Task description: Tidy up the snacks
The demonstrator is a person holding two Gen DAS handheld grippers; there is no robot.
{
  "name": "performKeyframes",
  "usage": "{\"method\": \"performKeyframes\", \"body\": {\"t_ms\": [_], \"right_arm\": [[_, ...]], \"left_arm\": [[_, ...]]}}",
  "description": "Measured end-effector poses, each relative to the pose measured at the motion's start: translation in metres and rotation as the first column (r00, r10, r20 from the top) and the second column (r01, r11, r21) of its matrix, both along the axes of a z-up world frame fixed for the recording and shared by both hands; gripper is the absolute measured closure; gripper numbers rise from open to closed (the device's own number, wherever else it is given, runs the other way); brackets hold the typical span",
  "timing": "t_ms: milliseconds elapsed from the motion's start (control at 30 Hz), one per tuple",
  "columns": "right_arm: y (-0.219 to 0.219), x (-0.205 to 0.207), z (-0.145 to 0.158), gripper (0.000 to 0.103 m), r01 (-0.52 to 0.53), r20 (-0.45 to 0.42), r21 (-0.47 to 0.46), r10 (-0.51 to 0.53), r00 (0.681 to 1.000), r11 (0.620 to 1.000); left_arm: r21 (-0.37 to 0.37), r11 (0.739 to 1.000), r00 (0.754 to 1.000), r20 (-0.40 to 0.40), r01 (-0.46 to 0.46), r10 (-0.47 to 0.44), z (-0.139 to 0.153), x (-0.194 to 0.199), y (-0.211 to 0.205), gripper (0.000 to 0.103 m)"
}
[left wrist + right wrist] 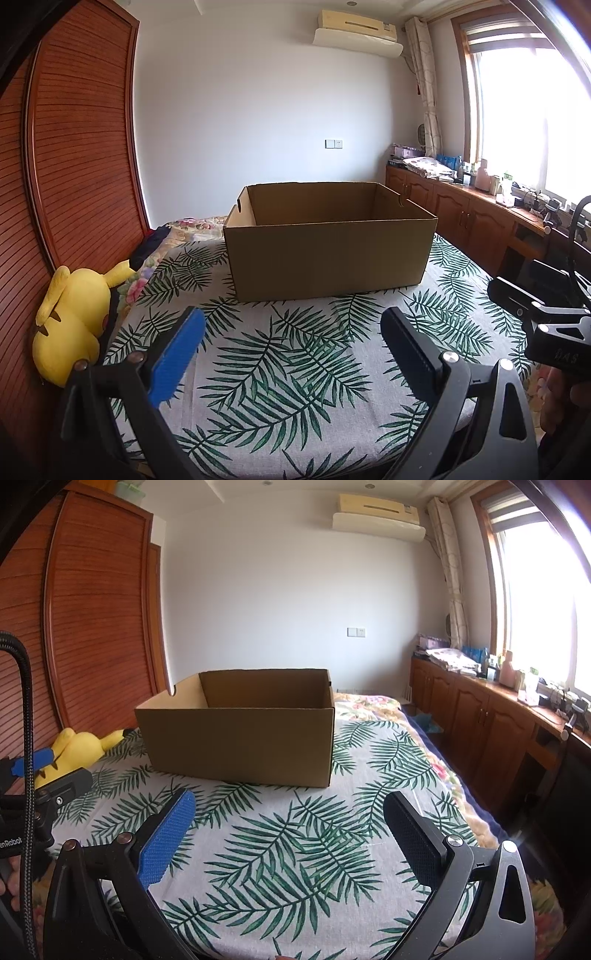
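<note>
An open brown cardboard box (328,251) (240,742) stands on a cloth printed with green palm leaves (288,365) (295,853); what its floor holds is hidden by the near wall. No snacks show in either view. My left gripper (293,325) hovers open over the cloth in front of the box, nothing between its blue pads. My right gripper (290,810) is open too, in front of the box and a little to its right. Each gripper's body shows at the other view's edge: the right one (543,314) and the left one (48,786).
A yellow plush toy (77,325) (79,749) lies at the cloth's left edge against a wooden wardrobe (74,147). Low wooden cabinets (480,723) with clutter run along the right under a window. A floral bedspread (373,701) shows beyond the box.
</note>
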State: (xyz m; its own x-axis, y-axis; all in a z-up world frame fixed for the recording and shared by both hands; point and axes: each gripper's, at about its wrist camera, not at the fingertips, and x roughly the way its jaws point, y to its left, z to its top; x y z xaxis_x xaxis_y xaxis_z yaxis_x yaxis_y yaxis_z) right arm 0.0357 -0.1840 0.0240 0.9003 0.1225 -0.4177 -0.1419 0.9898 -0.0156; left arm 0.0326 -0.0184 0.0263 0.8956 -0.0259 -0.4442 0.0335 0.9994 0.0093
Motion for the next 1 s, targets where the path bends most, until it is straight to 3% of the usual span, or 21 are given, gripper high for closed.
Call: {"method": "performKeyframes", "body": {"t_ms": [1000], "right_arm": [[-0.0017, 0.0000, 0.0004, 0.000, 0.006, -0.001, 0.004, -0.006, 1.000, 1.000]], "left_arm": [[-0.002, 1.000, 1.000, 0.005, 0.002, -0.002, 0.0038, -0.0019, -0.0036, 0.006]]}}
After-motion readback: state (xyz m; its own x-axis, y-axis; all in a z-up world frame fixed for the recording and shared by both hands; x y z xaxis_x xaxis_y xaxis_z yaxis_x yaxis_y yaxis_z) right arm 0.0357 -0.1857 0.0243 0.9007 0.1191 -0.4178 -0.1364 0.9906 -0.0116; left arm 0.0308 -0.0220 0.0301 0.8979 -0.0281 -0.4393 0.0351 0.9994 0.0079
